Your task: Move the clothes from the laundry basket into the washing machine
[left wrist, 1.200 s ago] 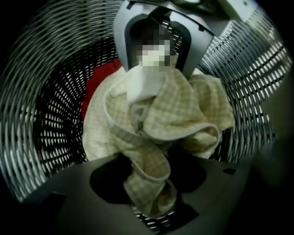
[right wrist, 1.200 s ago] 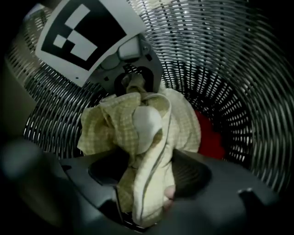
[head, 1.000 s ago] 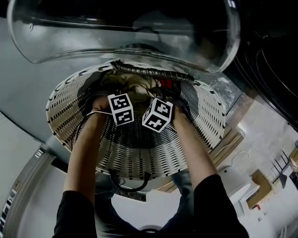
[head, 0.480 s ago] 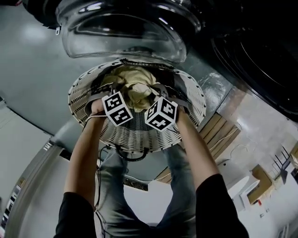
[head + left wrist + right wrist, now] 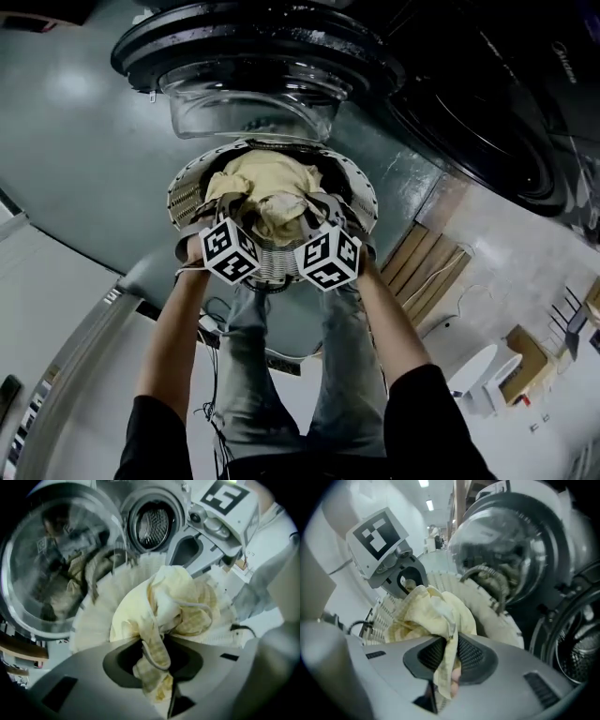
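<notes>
Yellow cloth hung over the basket, pinched by the left gripper and the right gripper, whose jaws had just been closing on it, likely so that both ends lifted together.

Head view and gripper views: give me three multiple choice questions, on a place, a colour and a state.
1. Where is the garment? A. over the laundry basket B. on a shelf C. on a chair
2. Its colour? A. red B. pale yellow C. navy
3. Left gripper and right gripper are: A. open, empty B. on the basket rim C. shut on the garment
A: it hangs from the jaws above the basket. B: plain in every view. C: cloth is pinched in both pairs of jaws; the right's have just been closing.
</notes>
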Demonstrator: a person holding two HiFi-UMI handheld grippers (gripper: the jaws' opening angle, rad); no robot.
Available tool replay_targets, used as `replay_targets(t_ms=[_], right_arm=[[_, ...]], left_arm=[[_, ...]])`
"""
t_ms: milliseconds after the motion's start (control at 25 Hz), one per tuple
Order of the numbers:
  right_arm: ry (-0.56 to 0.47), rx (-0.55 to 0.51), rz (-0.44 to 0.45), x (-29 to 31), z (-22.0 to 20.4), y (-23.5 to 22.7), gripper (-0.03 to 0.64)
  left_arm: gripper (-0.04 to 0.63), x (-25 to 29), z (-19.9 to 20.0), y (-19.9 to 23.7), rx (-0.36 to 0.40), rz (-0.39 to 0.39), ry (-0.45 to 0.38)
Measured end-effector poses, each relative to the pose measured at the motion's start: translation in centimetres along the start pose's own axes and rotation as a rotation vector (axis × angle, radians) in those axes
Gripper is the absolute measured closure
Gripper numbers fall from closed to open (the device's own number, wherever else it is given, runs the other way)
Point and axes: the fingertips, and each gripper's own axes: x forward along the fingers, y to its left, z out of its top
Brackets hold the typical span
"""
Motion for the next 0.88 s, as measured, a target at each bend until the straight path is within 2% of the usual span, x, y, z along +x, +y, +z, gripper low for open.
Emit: replay_targets(t_ms=[200, 480, 640, 880], right_arm=[[-0.061, 0.073, -0.058, -6.3, 2.3, -0.3, 0.543], [-0.141, 0.056, -0.110, -14.5, 7.6, -0.7, 0.543], [-0.177, 0.061, -0.135, -18.7, 9.6, -1.1, 0.543], [-0.229, 0.090, -0.175, -24.3, 10.8, -4.0, 0.543]], left_arm=[[0.479, -6.7, 3.1, -0.4, 0.001, 0.057, -0.056], [0.479, -15.9, 6.0, -0.7, -0.078, 0.119, -0.124], [0.479, -20.5, 8.0, -1.0, -0.070, 0.155, -0.143], [0.479, -25.2, 13.0, -1.4, -0.017, 0.204, -0.155]])
